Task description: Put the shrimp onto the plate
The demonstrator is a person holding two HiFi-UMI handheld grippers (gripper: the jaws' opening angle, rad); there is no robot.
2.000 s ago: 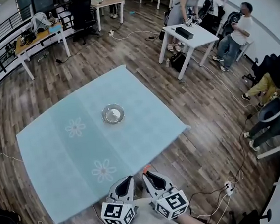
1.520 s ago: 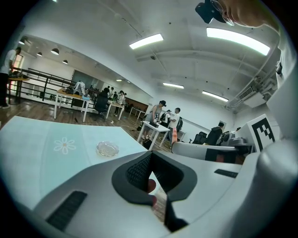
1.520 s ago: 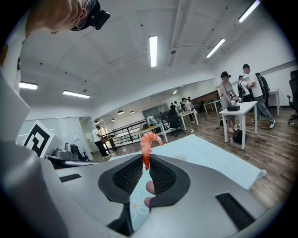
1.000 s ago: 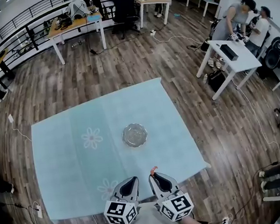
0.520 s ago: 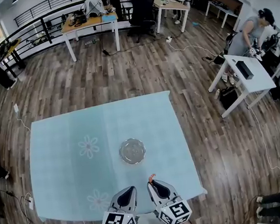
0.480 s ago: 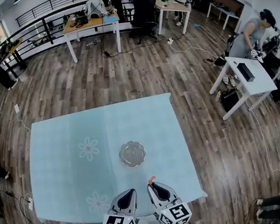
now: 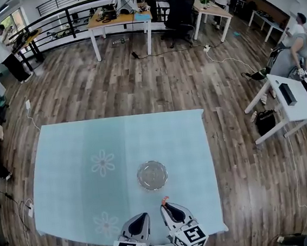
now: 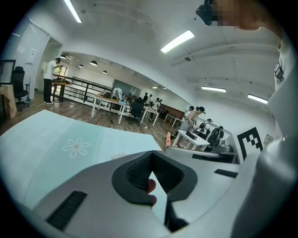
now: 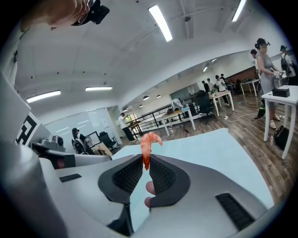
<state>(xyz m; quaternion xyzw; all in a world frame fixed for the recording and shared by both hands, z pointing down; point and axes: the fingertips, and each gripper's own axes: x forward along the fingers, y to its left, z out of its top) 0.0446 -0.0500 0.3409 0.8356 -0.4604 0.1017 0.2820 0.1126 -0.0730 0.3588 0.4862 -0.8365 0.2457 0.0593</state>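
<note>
A clear glass plate (image 7: 152, 175) sits on the light blue tablecloth (image 7: 66, 172), right of middle. Both grippers hover at the table's near edge, below the plate. My right gripper (image 7: 164, 206) is shut on a small orange shrimp (image 7: 164, 200). In the right gripper view the shrimp (image 9: 148, 144) stands up out of the closed jaws of the right gripper (image 9: 145, 162), its tail pinched. My left gripper (image 7: 143, 217) is beside it. In the left gripper view the left gripper (image 8: 151, 157) has its jaws together with nothing held, and the shrimp (image 8: 168, 138) shows to the right.
The cloth carries two white flower prints (image 7: 102, 163). Wooden floor surrounds the table. A white table (image 7: 290, 97) with a person stands at the right, desks (image 7: 118, 17) and a railing at the back, and cables lie on the floor.
The head view has swung, so the table now sits squarer and nearer. Both grippers keep their place at the near edge, the right one still holding the shrimp. The plate stays put.
</note>
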